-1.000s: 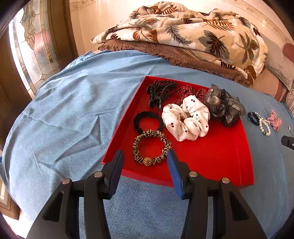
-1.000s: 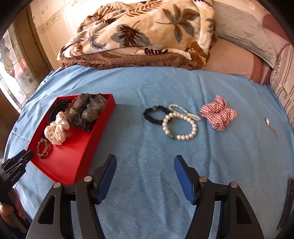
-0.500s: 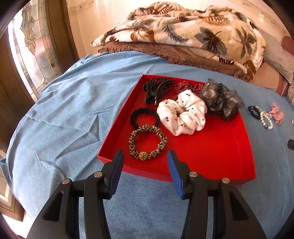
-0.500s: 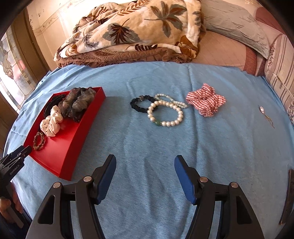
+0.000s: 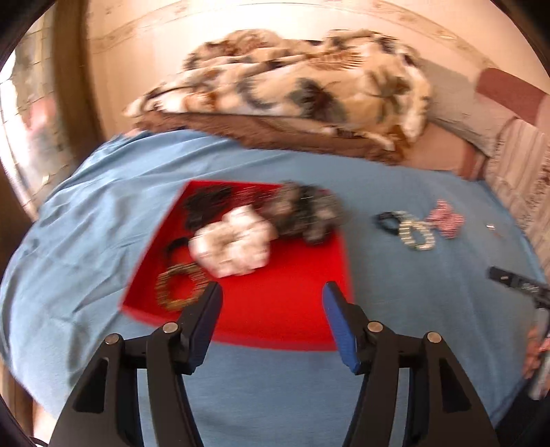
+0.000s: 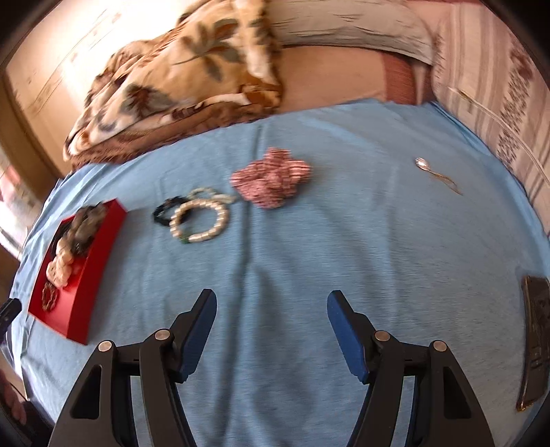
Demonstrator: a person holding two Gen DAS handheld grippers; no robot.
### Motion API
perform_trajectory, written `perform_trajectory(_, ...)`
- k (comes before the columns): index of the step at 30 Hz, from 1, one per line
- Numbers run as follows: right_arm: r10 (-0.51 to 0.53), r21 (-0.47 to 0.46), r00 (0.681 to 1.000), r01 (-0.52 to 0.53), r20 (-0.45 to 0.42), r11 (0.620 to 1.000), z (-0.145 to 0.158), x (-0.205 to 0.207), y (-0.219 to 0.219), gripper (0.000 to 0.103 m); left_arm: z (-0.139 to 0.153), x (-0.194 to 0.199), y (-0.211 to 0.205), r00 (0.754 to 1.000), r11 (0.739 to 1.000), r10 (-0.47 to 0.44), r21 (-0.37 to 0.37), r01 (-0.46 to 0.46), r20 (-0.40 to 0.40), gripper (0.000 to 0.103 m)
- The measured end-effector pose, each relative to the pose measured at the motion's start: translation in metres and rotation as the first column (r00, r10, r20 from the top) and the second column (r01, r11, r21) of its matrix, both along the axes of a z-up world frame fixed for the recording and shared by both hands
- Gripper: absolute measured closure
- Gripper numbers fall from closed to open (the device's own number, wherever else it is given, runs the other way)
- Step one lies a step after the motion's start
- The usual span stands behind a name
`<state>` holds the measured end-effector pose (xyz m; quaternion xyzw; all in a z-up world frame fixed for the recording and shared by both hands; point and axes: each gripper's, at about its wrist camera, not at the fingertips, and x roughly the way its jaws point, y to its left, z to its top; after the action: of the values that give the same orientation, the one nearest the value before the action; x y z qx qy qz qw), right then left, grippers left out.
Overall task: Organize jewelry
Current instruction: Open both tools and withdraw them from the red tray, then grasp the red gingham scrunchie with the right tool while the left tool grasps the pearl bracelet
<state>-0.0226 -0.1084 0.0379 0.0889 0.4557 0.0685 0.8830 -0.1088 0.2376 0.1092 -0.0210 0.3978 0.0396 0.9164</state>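
A red tray [image 5: 285,302] [image 6: 99,254] lies on the blue bedsheet and holds a white dotted scrunchie [image 5: 233,244], a grey scrunchie [image 5: 306,209], black hair ties and a leopard-print bracelet [image 5: 178,285]. My left gripper [image 5: 271,309] hovers over the tray's near edge, its jaws opening with nothing between them. On the sheet to the right of the tray lie a pearl bracelet [image 6: 199,220], a black bracelet [image 6: 165,209], a red-and-white scrunchie [image 6: 271,178] and a thin earring [image 6: 436,175]. My right gripper [image 6: 271,319] is open and empty above bare sheet, nearer than the bracelets.
A folded leaf-print blanket [image 5: 292,86] and pillows [image 6: 343,20] lie at the back of the bed. A dark phone [image 6: 534,340] rests on the sheet at the right. The other gripper's tip [image 5: 515,282] and a hand [image 5: 536,350] show at the left wrist view's right edge.
The left gripper's jaws have widened and it has pulled back and up from the tray, with the view swinging right. The right gripper has shifted right, so the bracelets and tray now sit further left.
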Motion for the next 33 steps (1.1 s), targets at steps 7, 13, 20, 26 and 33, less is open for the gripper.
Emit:
perform_trajectory(7, -0.047, 0.067, 0.999, 0.046, 0.010, 0.997, -0.013, 0.013, -0.030, 0.032, -0.004, 0.052, -0.084, 0.988, 0.990, -0.141, -0.017, 0.140, -0.066, 0.043)
perform_trajectory(13, -0.061, 0.124, 0.998, 0.059, 0.011, 0.991, -0.026, 0.032, -0.051, 0.032, -0.034, 0.104, -0.126, 0.978, 0.987, -0.156, -0.044, 0.151, -0.138, 0.043)
perform_trajectory(20, -0.061, 0.201, 0.998, 0.058, 0.010, 0.978, -0.033, 0.072, -0.055, 0.032, -0.077, 0.163, -0.148, 0.960, 0.981, -0.145, -0.159, 0.108, -0.240, 0.053)
perform_trajectory(26, -0.046, 0.249, 0.999, 0.038, 0.026, 0.968, -0.040, 0.112, -0.047, 0.032, -0.101, 0.198, -0.167, 0.952, 0.983, -0.136, -0.160, 0.095, -0.273, 0.053)
perform_trajectory(33, -0.037, 0.261, 0.998, 0.021, 0.055, 0.965, -0.045, 0.144, -0.039, 0.032, -0.106, 0.203, -0.175, 0.962, 0.990, -0.106, -0.122, 0.077, -0.252, 0.068)
